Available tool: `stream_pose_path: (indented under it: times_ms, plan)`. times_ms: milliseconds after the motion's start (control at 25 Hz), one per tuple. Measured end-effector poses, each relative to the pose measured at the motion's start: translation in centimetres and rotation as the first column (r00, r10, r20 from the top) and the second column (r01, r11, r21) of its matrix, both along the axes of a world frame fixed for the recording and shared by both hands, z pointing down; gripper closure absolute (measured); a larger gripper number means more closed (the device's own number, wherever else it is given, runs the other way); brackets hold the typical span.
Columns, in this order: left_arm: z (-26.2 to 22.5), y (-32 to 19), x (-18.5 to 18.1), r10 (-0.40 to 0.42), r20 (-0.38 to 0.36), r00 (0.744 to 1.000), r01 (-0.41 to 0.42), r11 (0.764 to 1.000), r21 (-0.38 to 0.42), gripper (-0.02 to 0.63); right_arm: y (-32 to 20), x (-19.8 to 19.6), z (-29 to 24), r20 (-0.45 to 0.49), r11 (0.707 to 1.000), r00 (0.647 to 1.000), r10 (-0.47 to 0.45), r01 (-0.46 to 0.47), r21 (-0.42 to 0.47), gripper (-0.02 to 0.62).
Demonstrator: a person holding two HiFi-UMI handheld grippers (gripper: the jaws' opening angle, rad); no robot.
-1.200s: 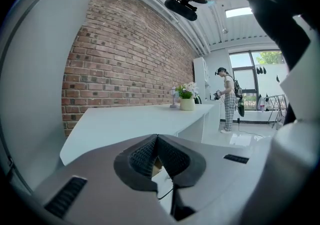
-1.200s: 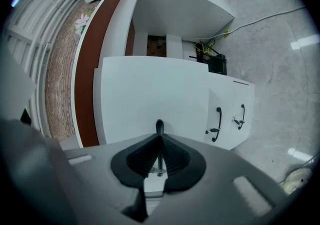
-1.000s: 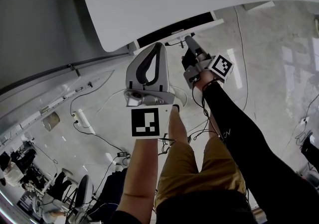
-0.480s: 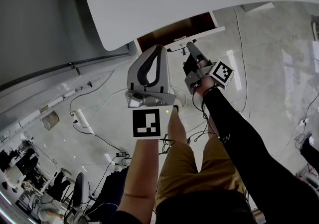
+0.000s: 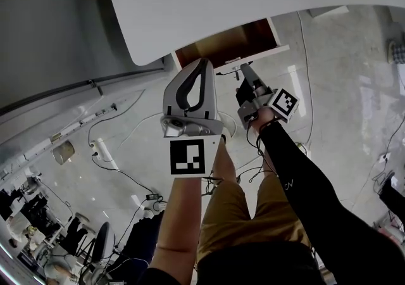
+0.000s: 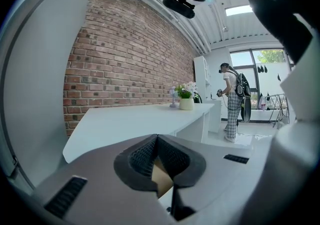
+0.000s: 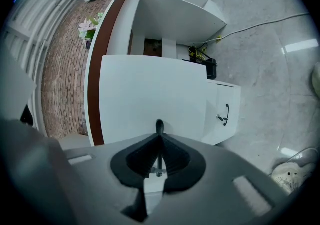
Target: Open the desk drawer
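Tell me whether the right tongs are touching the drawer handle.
Touching. The right gripper view shows the right tongs closed on the thin dark drawer handle, which runs between the pads with no gap.

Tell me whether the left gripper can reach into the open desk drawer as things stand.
Probably yes. The drawer is partly open, its inside showing, and the left gripper, jaws together, hangs right before its front with nothing between. The right gripper, shut on the handle, sits off to one side.
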State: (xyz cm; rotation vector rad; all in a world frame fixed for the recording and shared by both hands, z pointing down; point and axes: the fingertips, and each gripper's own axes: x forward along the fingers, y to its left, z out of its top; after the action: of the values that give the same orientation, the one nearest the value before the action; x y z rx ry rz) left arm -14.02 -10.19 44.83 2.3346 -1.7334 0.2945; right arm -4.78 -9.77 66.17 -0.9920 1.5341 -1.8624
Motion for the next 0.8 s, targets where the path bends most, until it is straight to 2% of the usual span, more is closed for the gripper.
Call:
stream_pose_path:
  times_ms: [800]
  plan:
    - [0.0, 0.2, 0.5, -0.009, 0.003, 1.000, 0.009, 1.000, 0.000, 0.597, 2.8, 1.3, -0.1, -0.015, 0.999, 1.000, -0.020, 0.020, -0.035, 0.577]
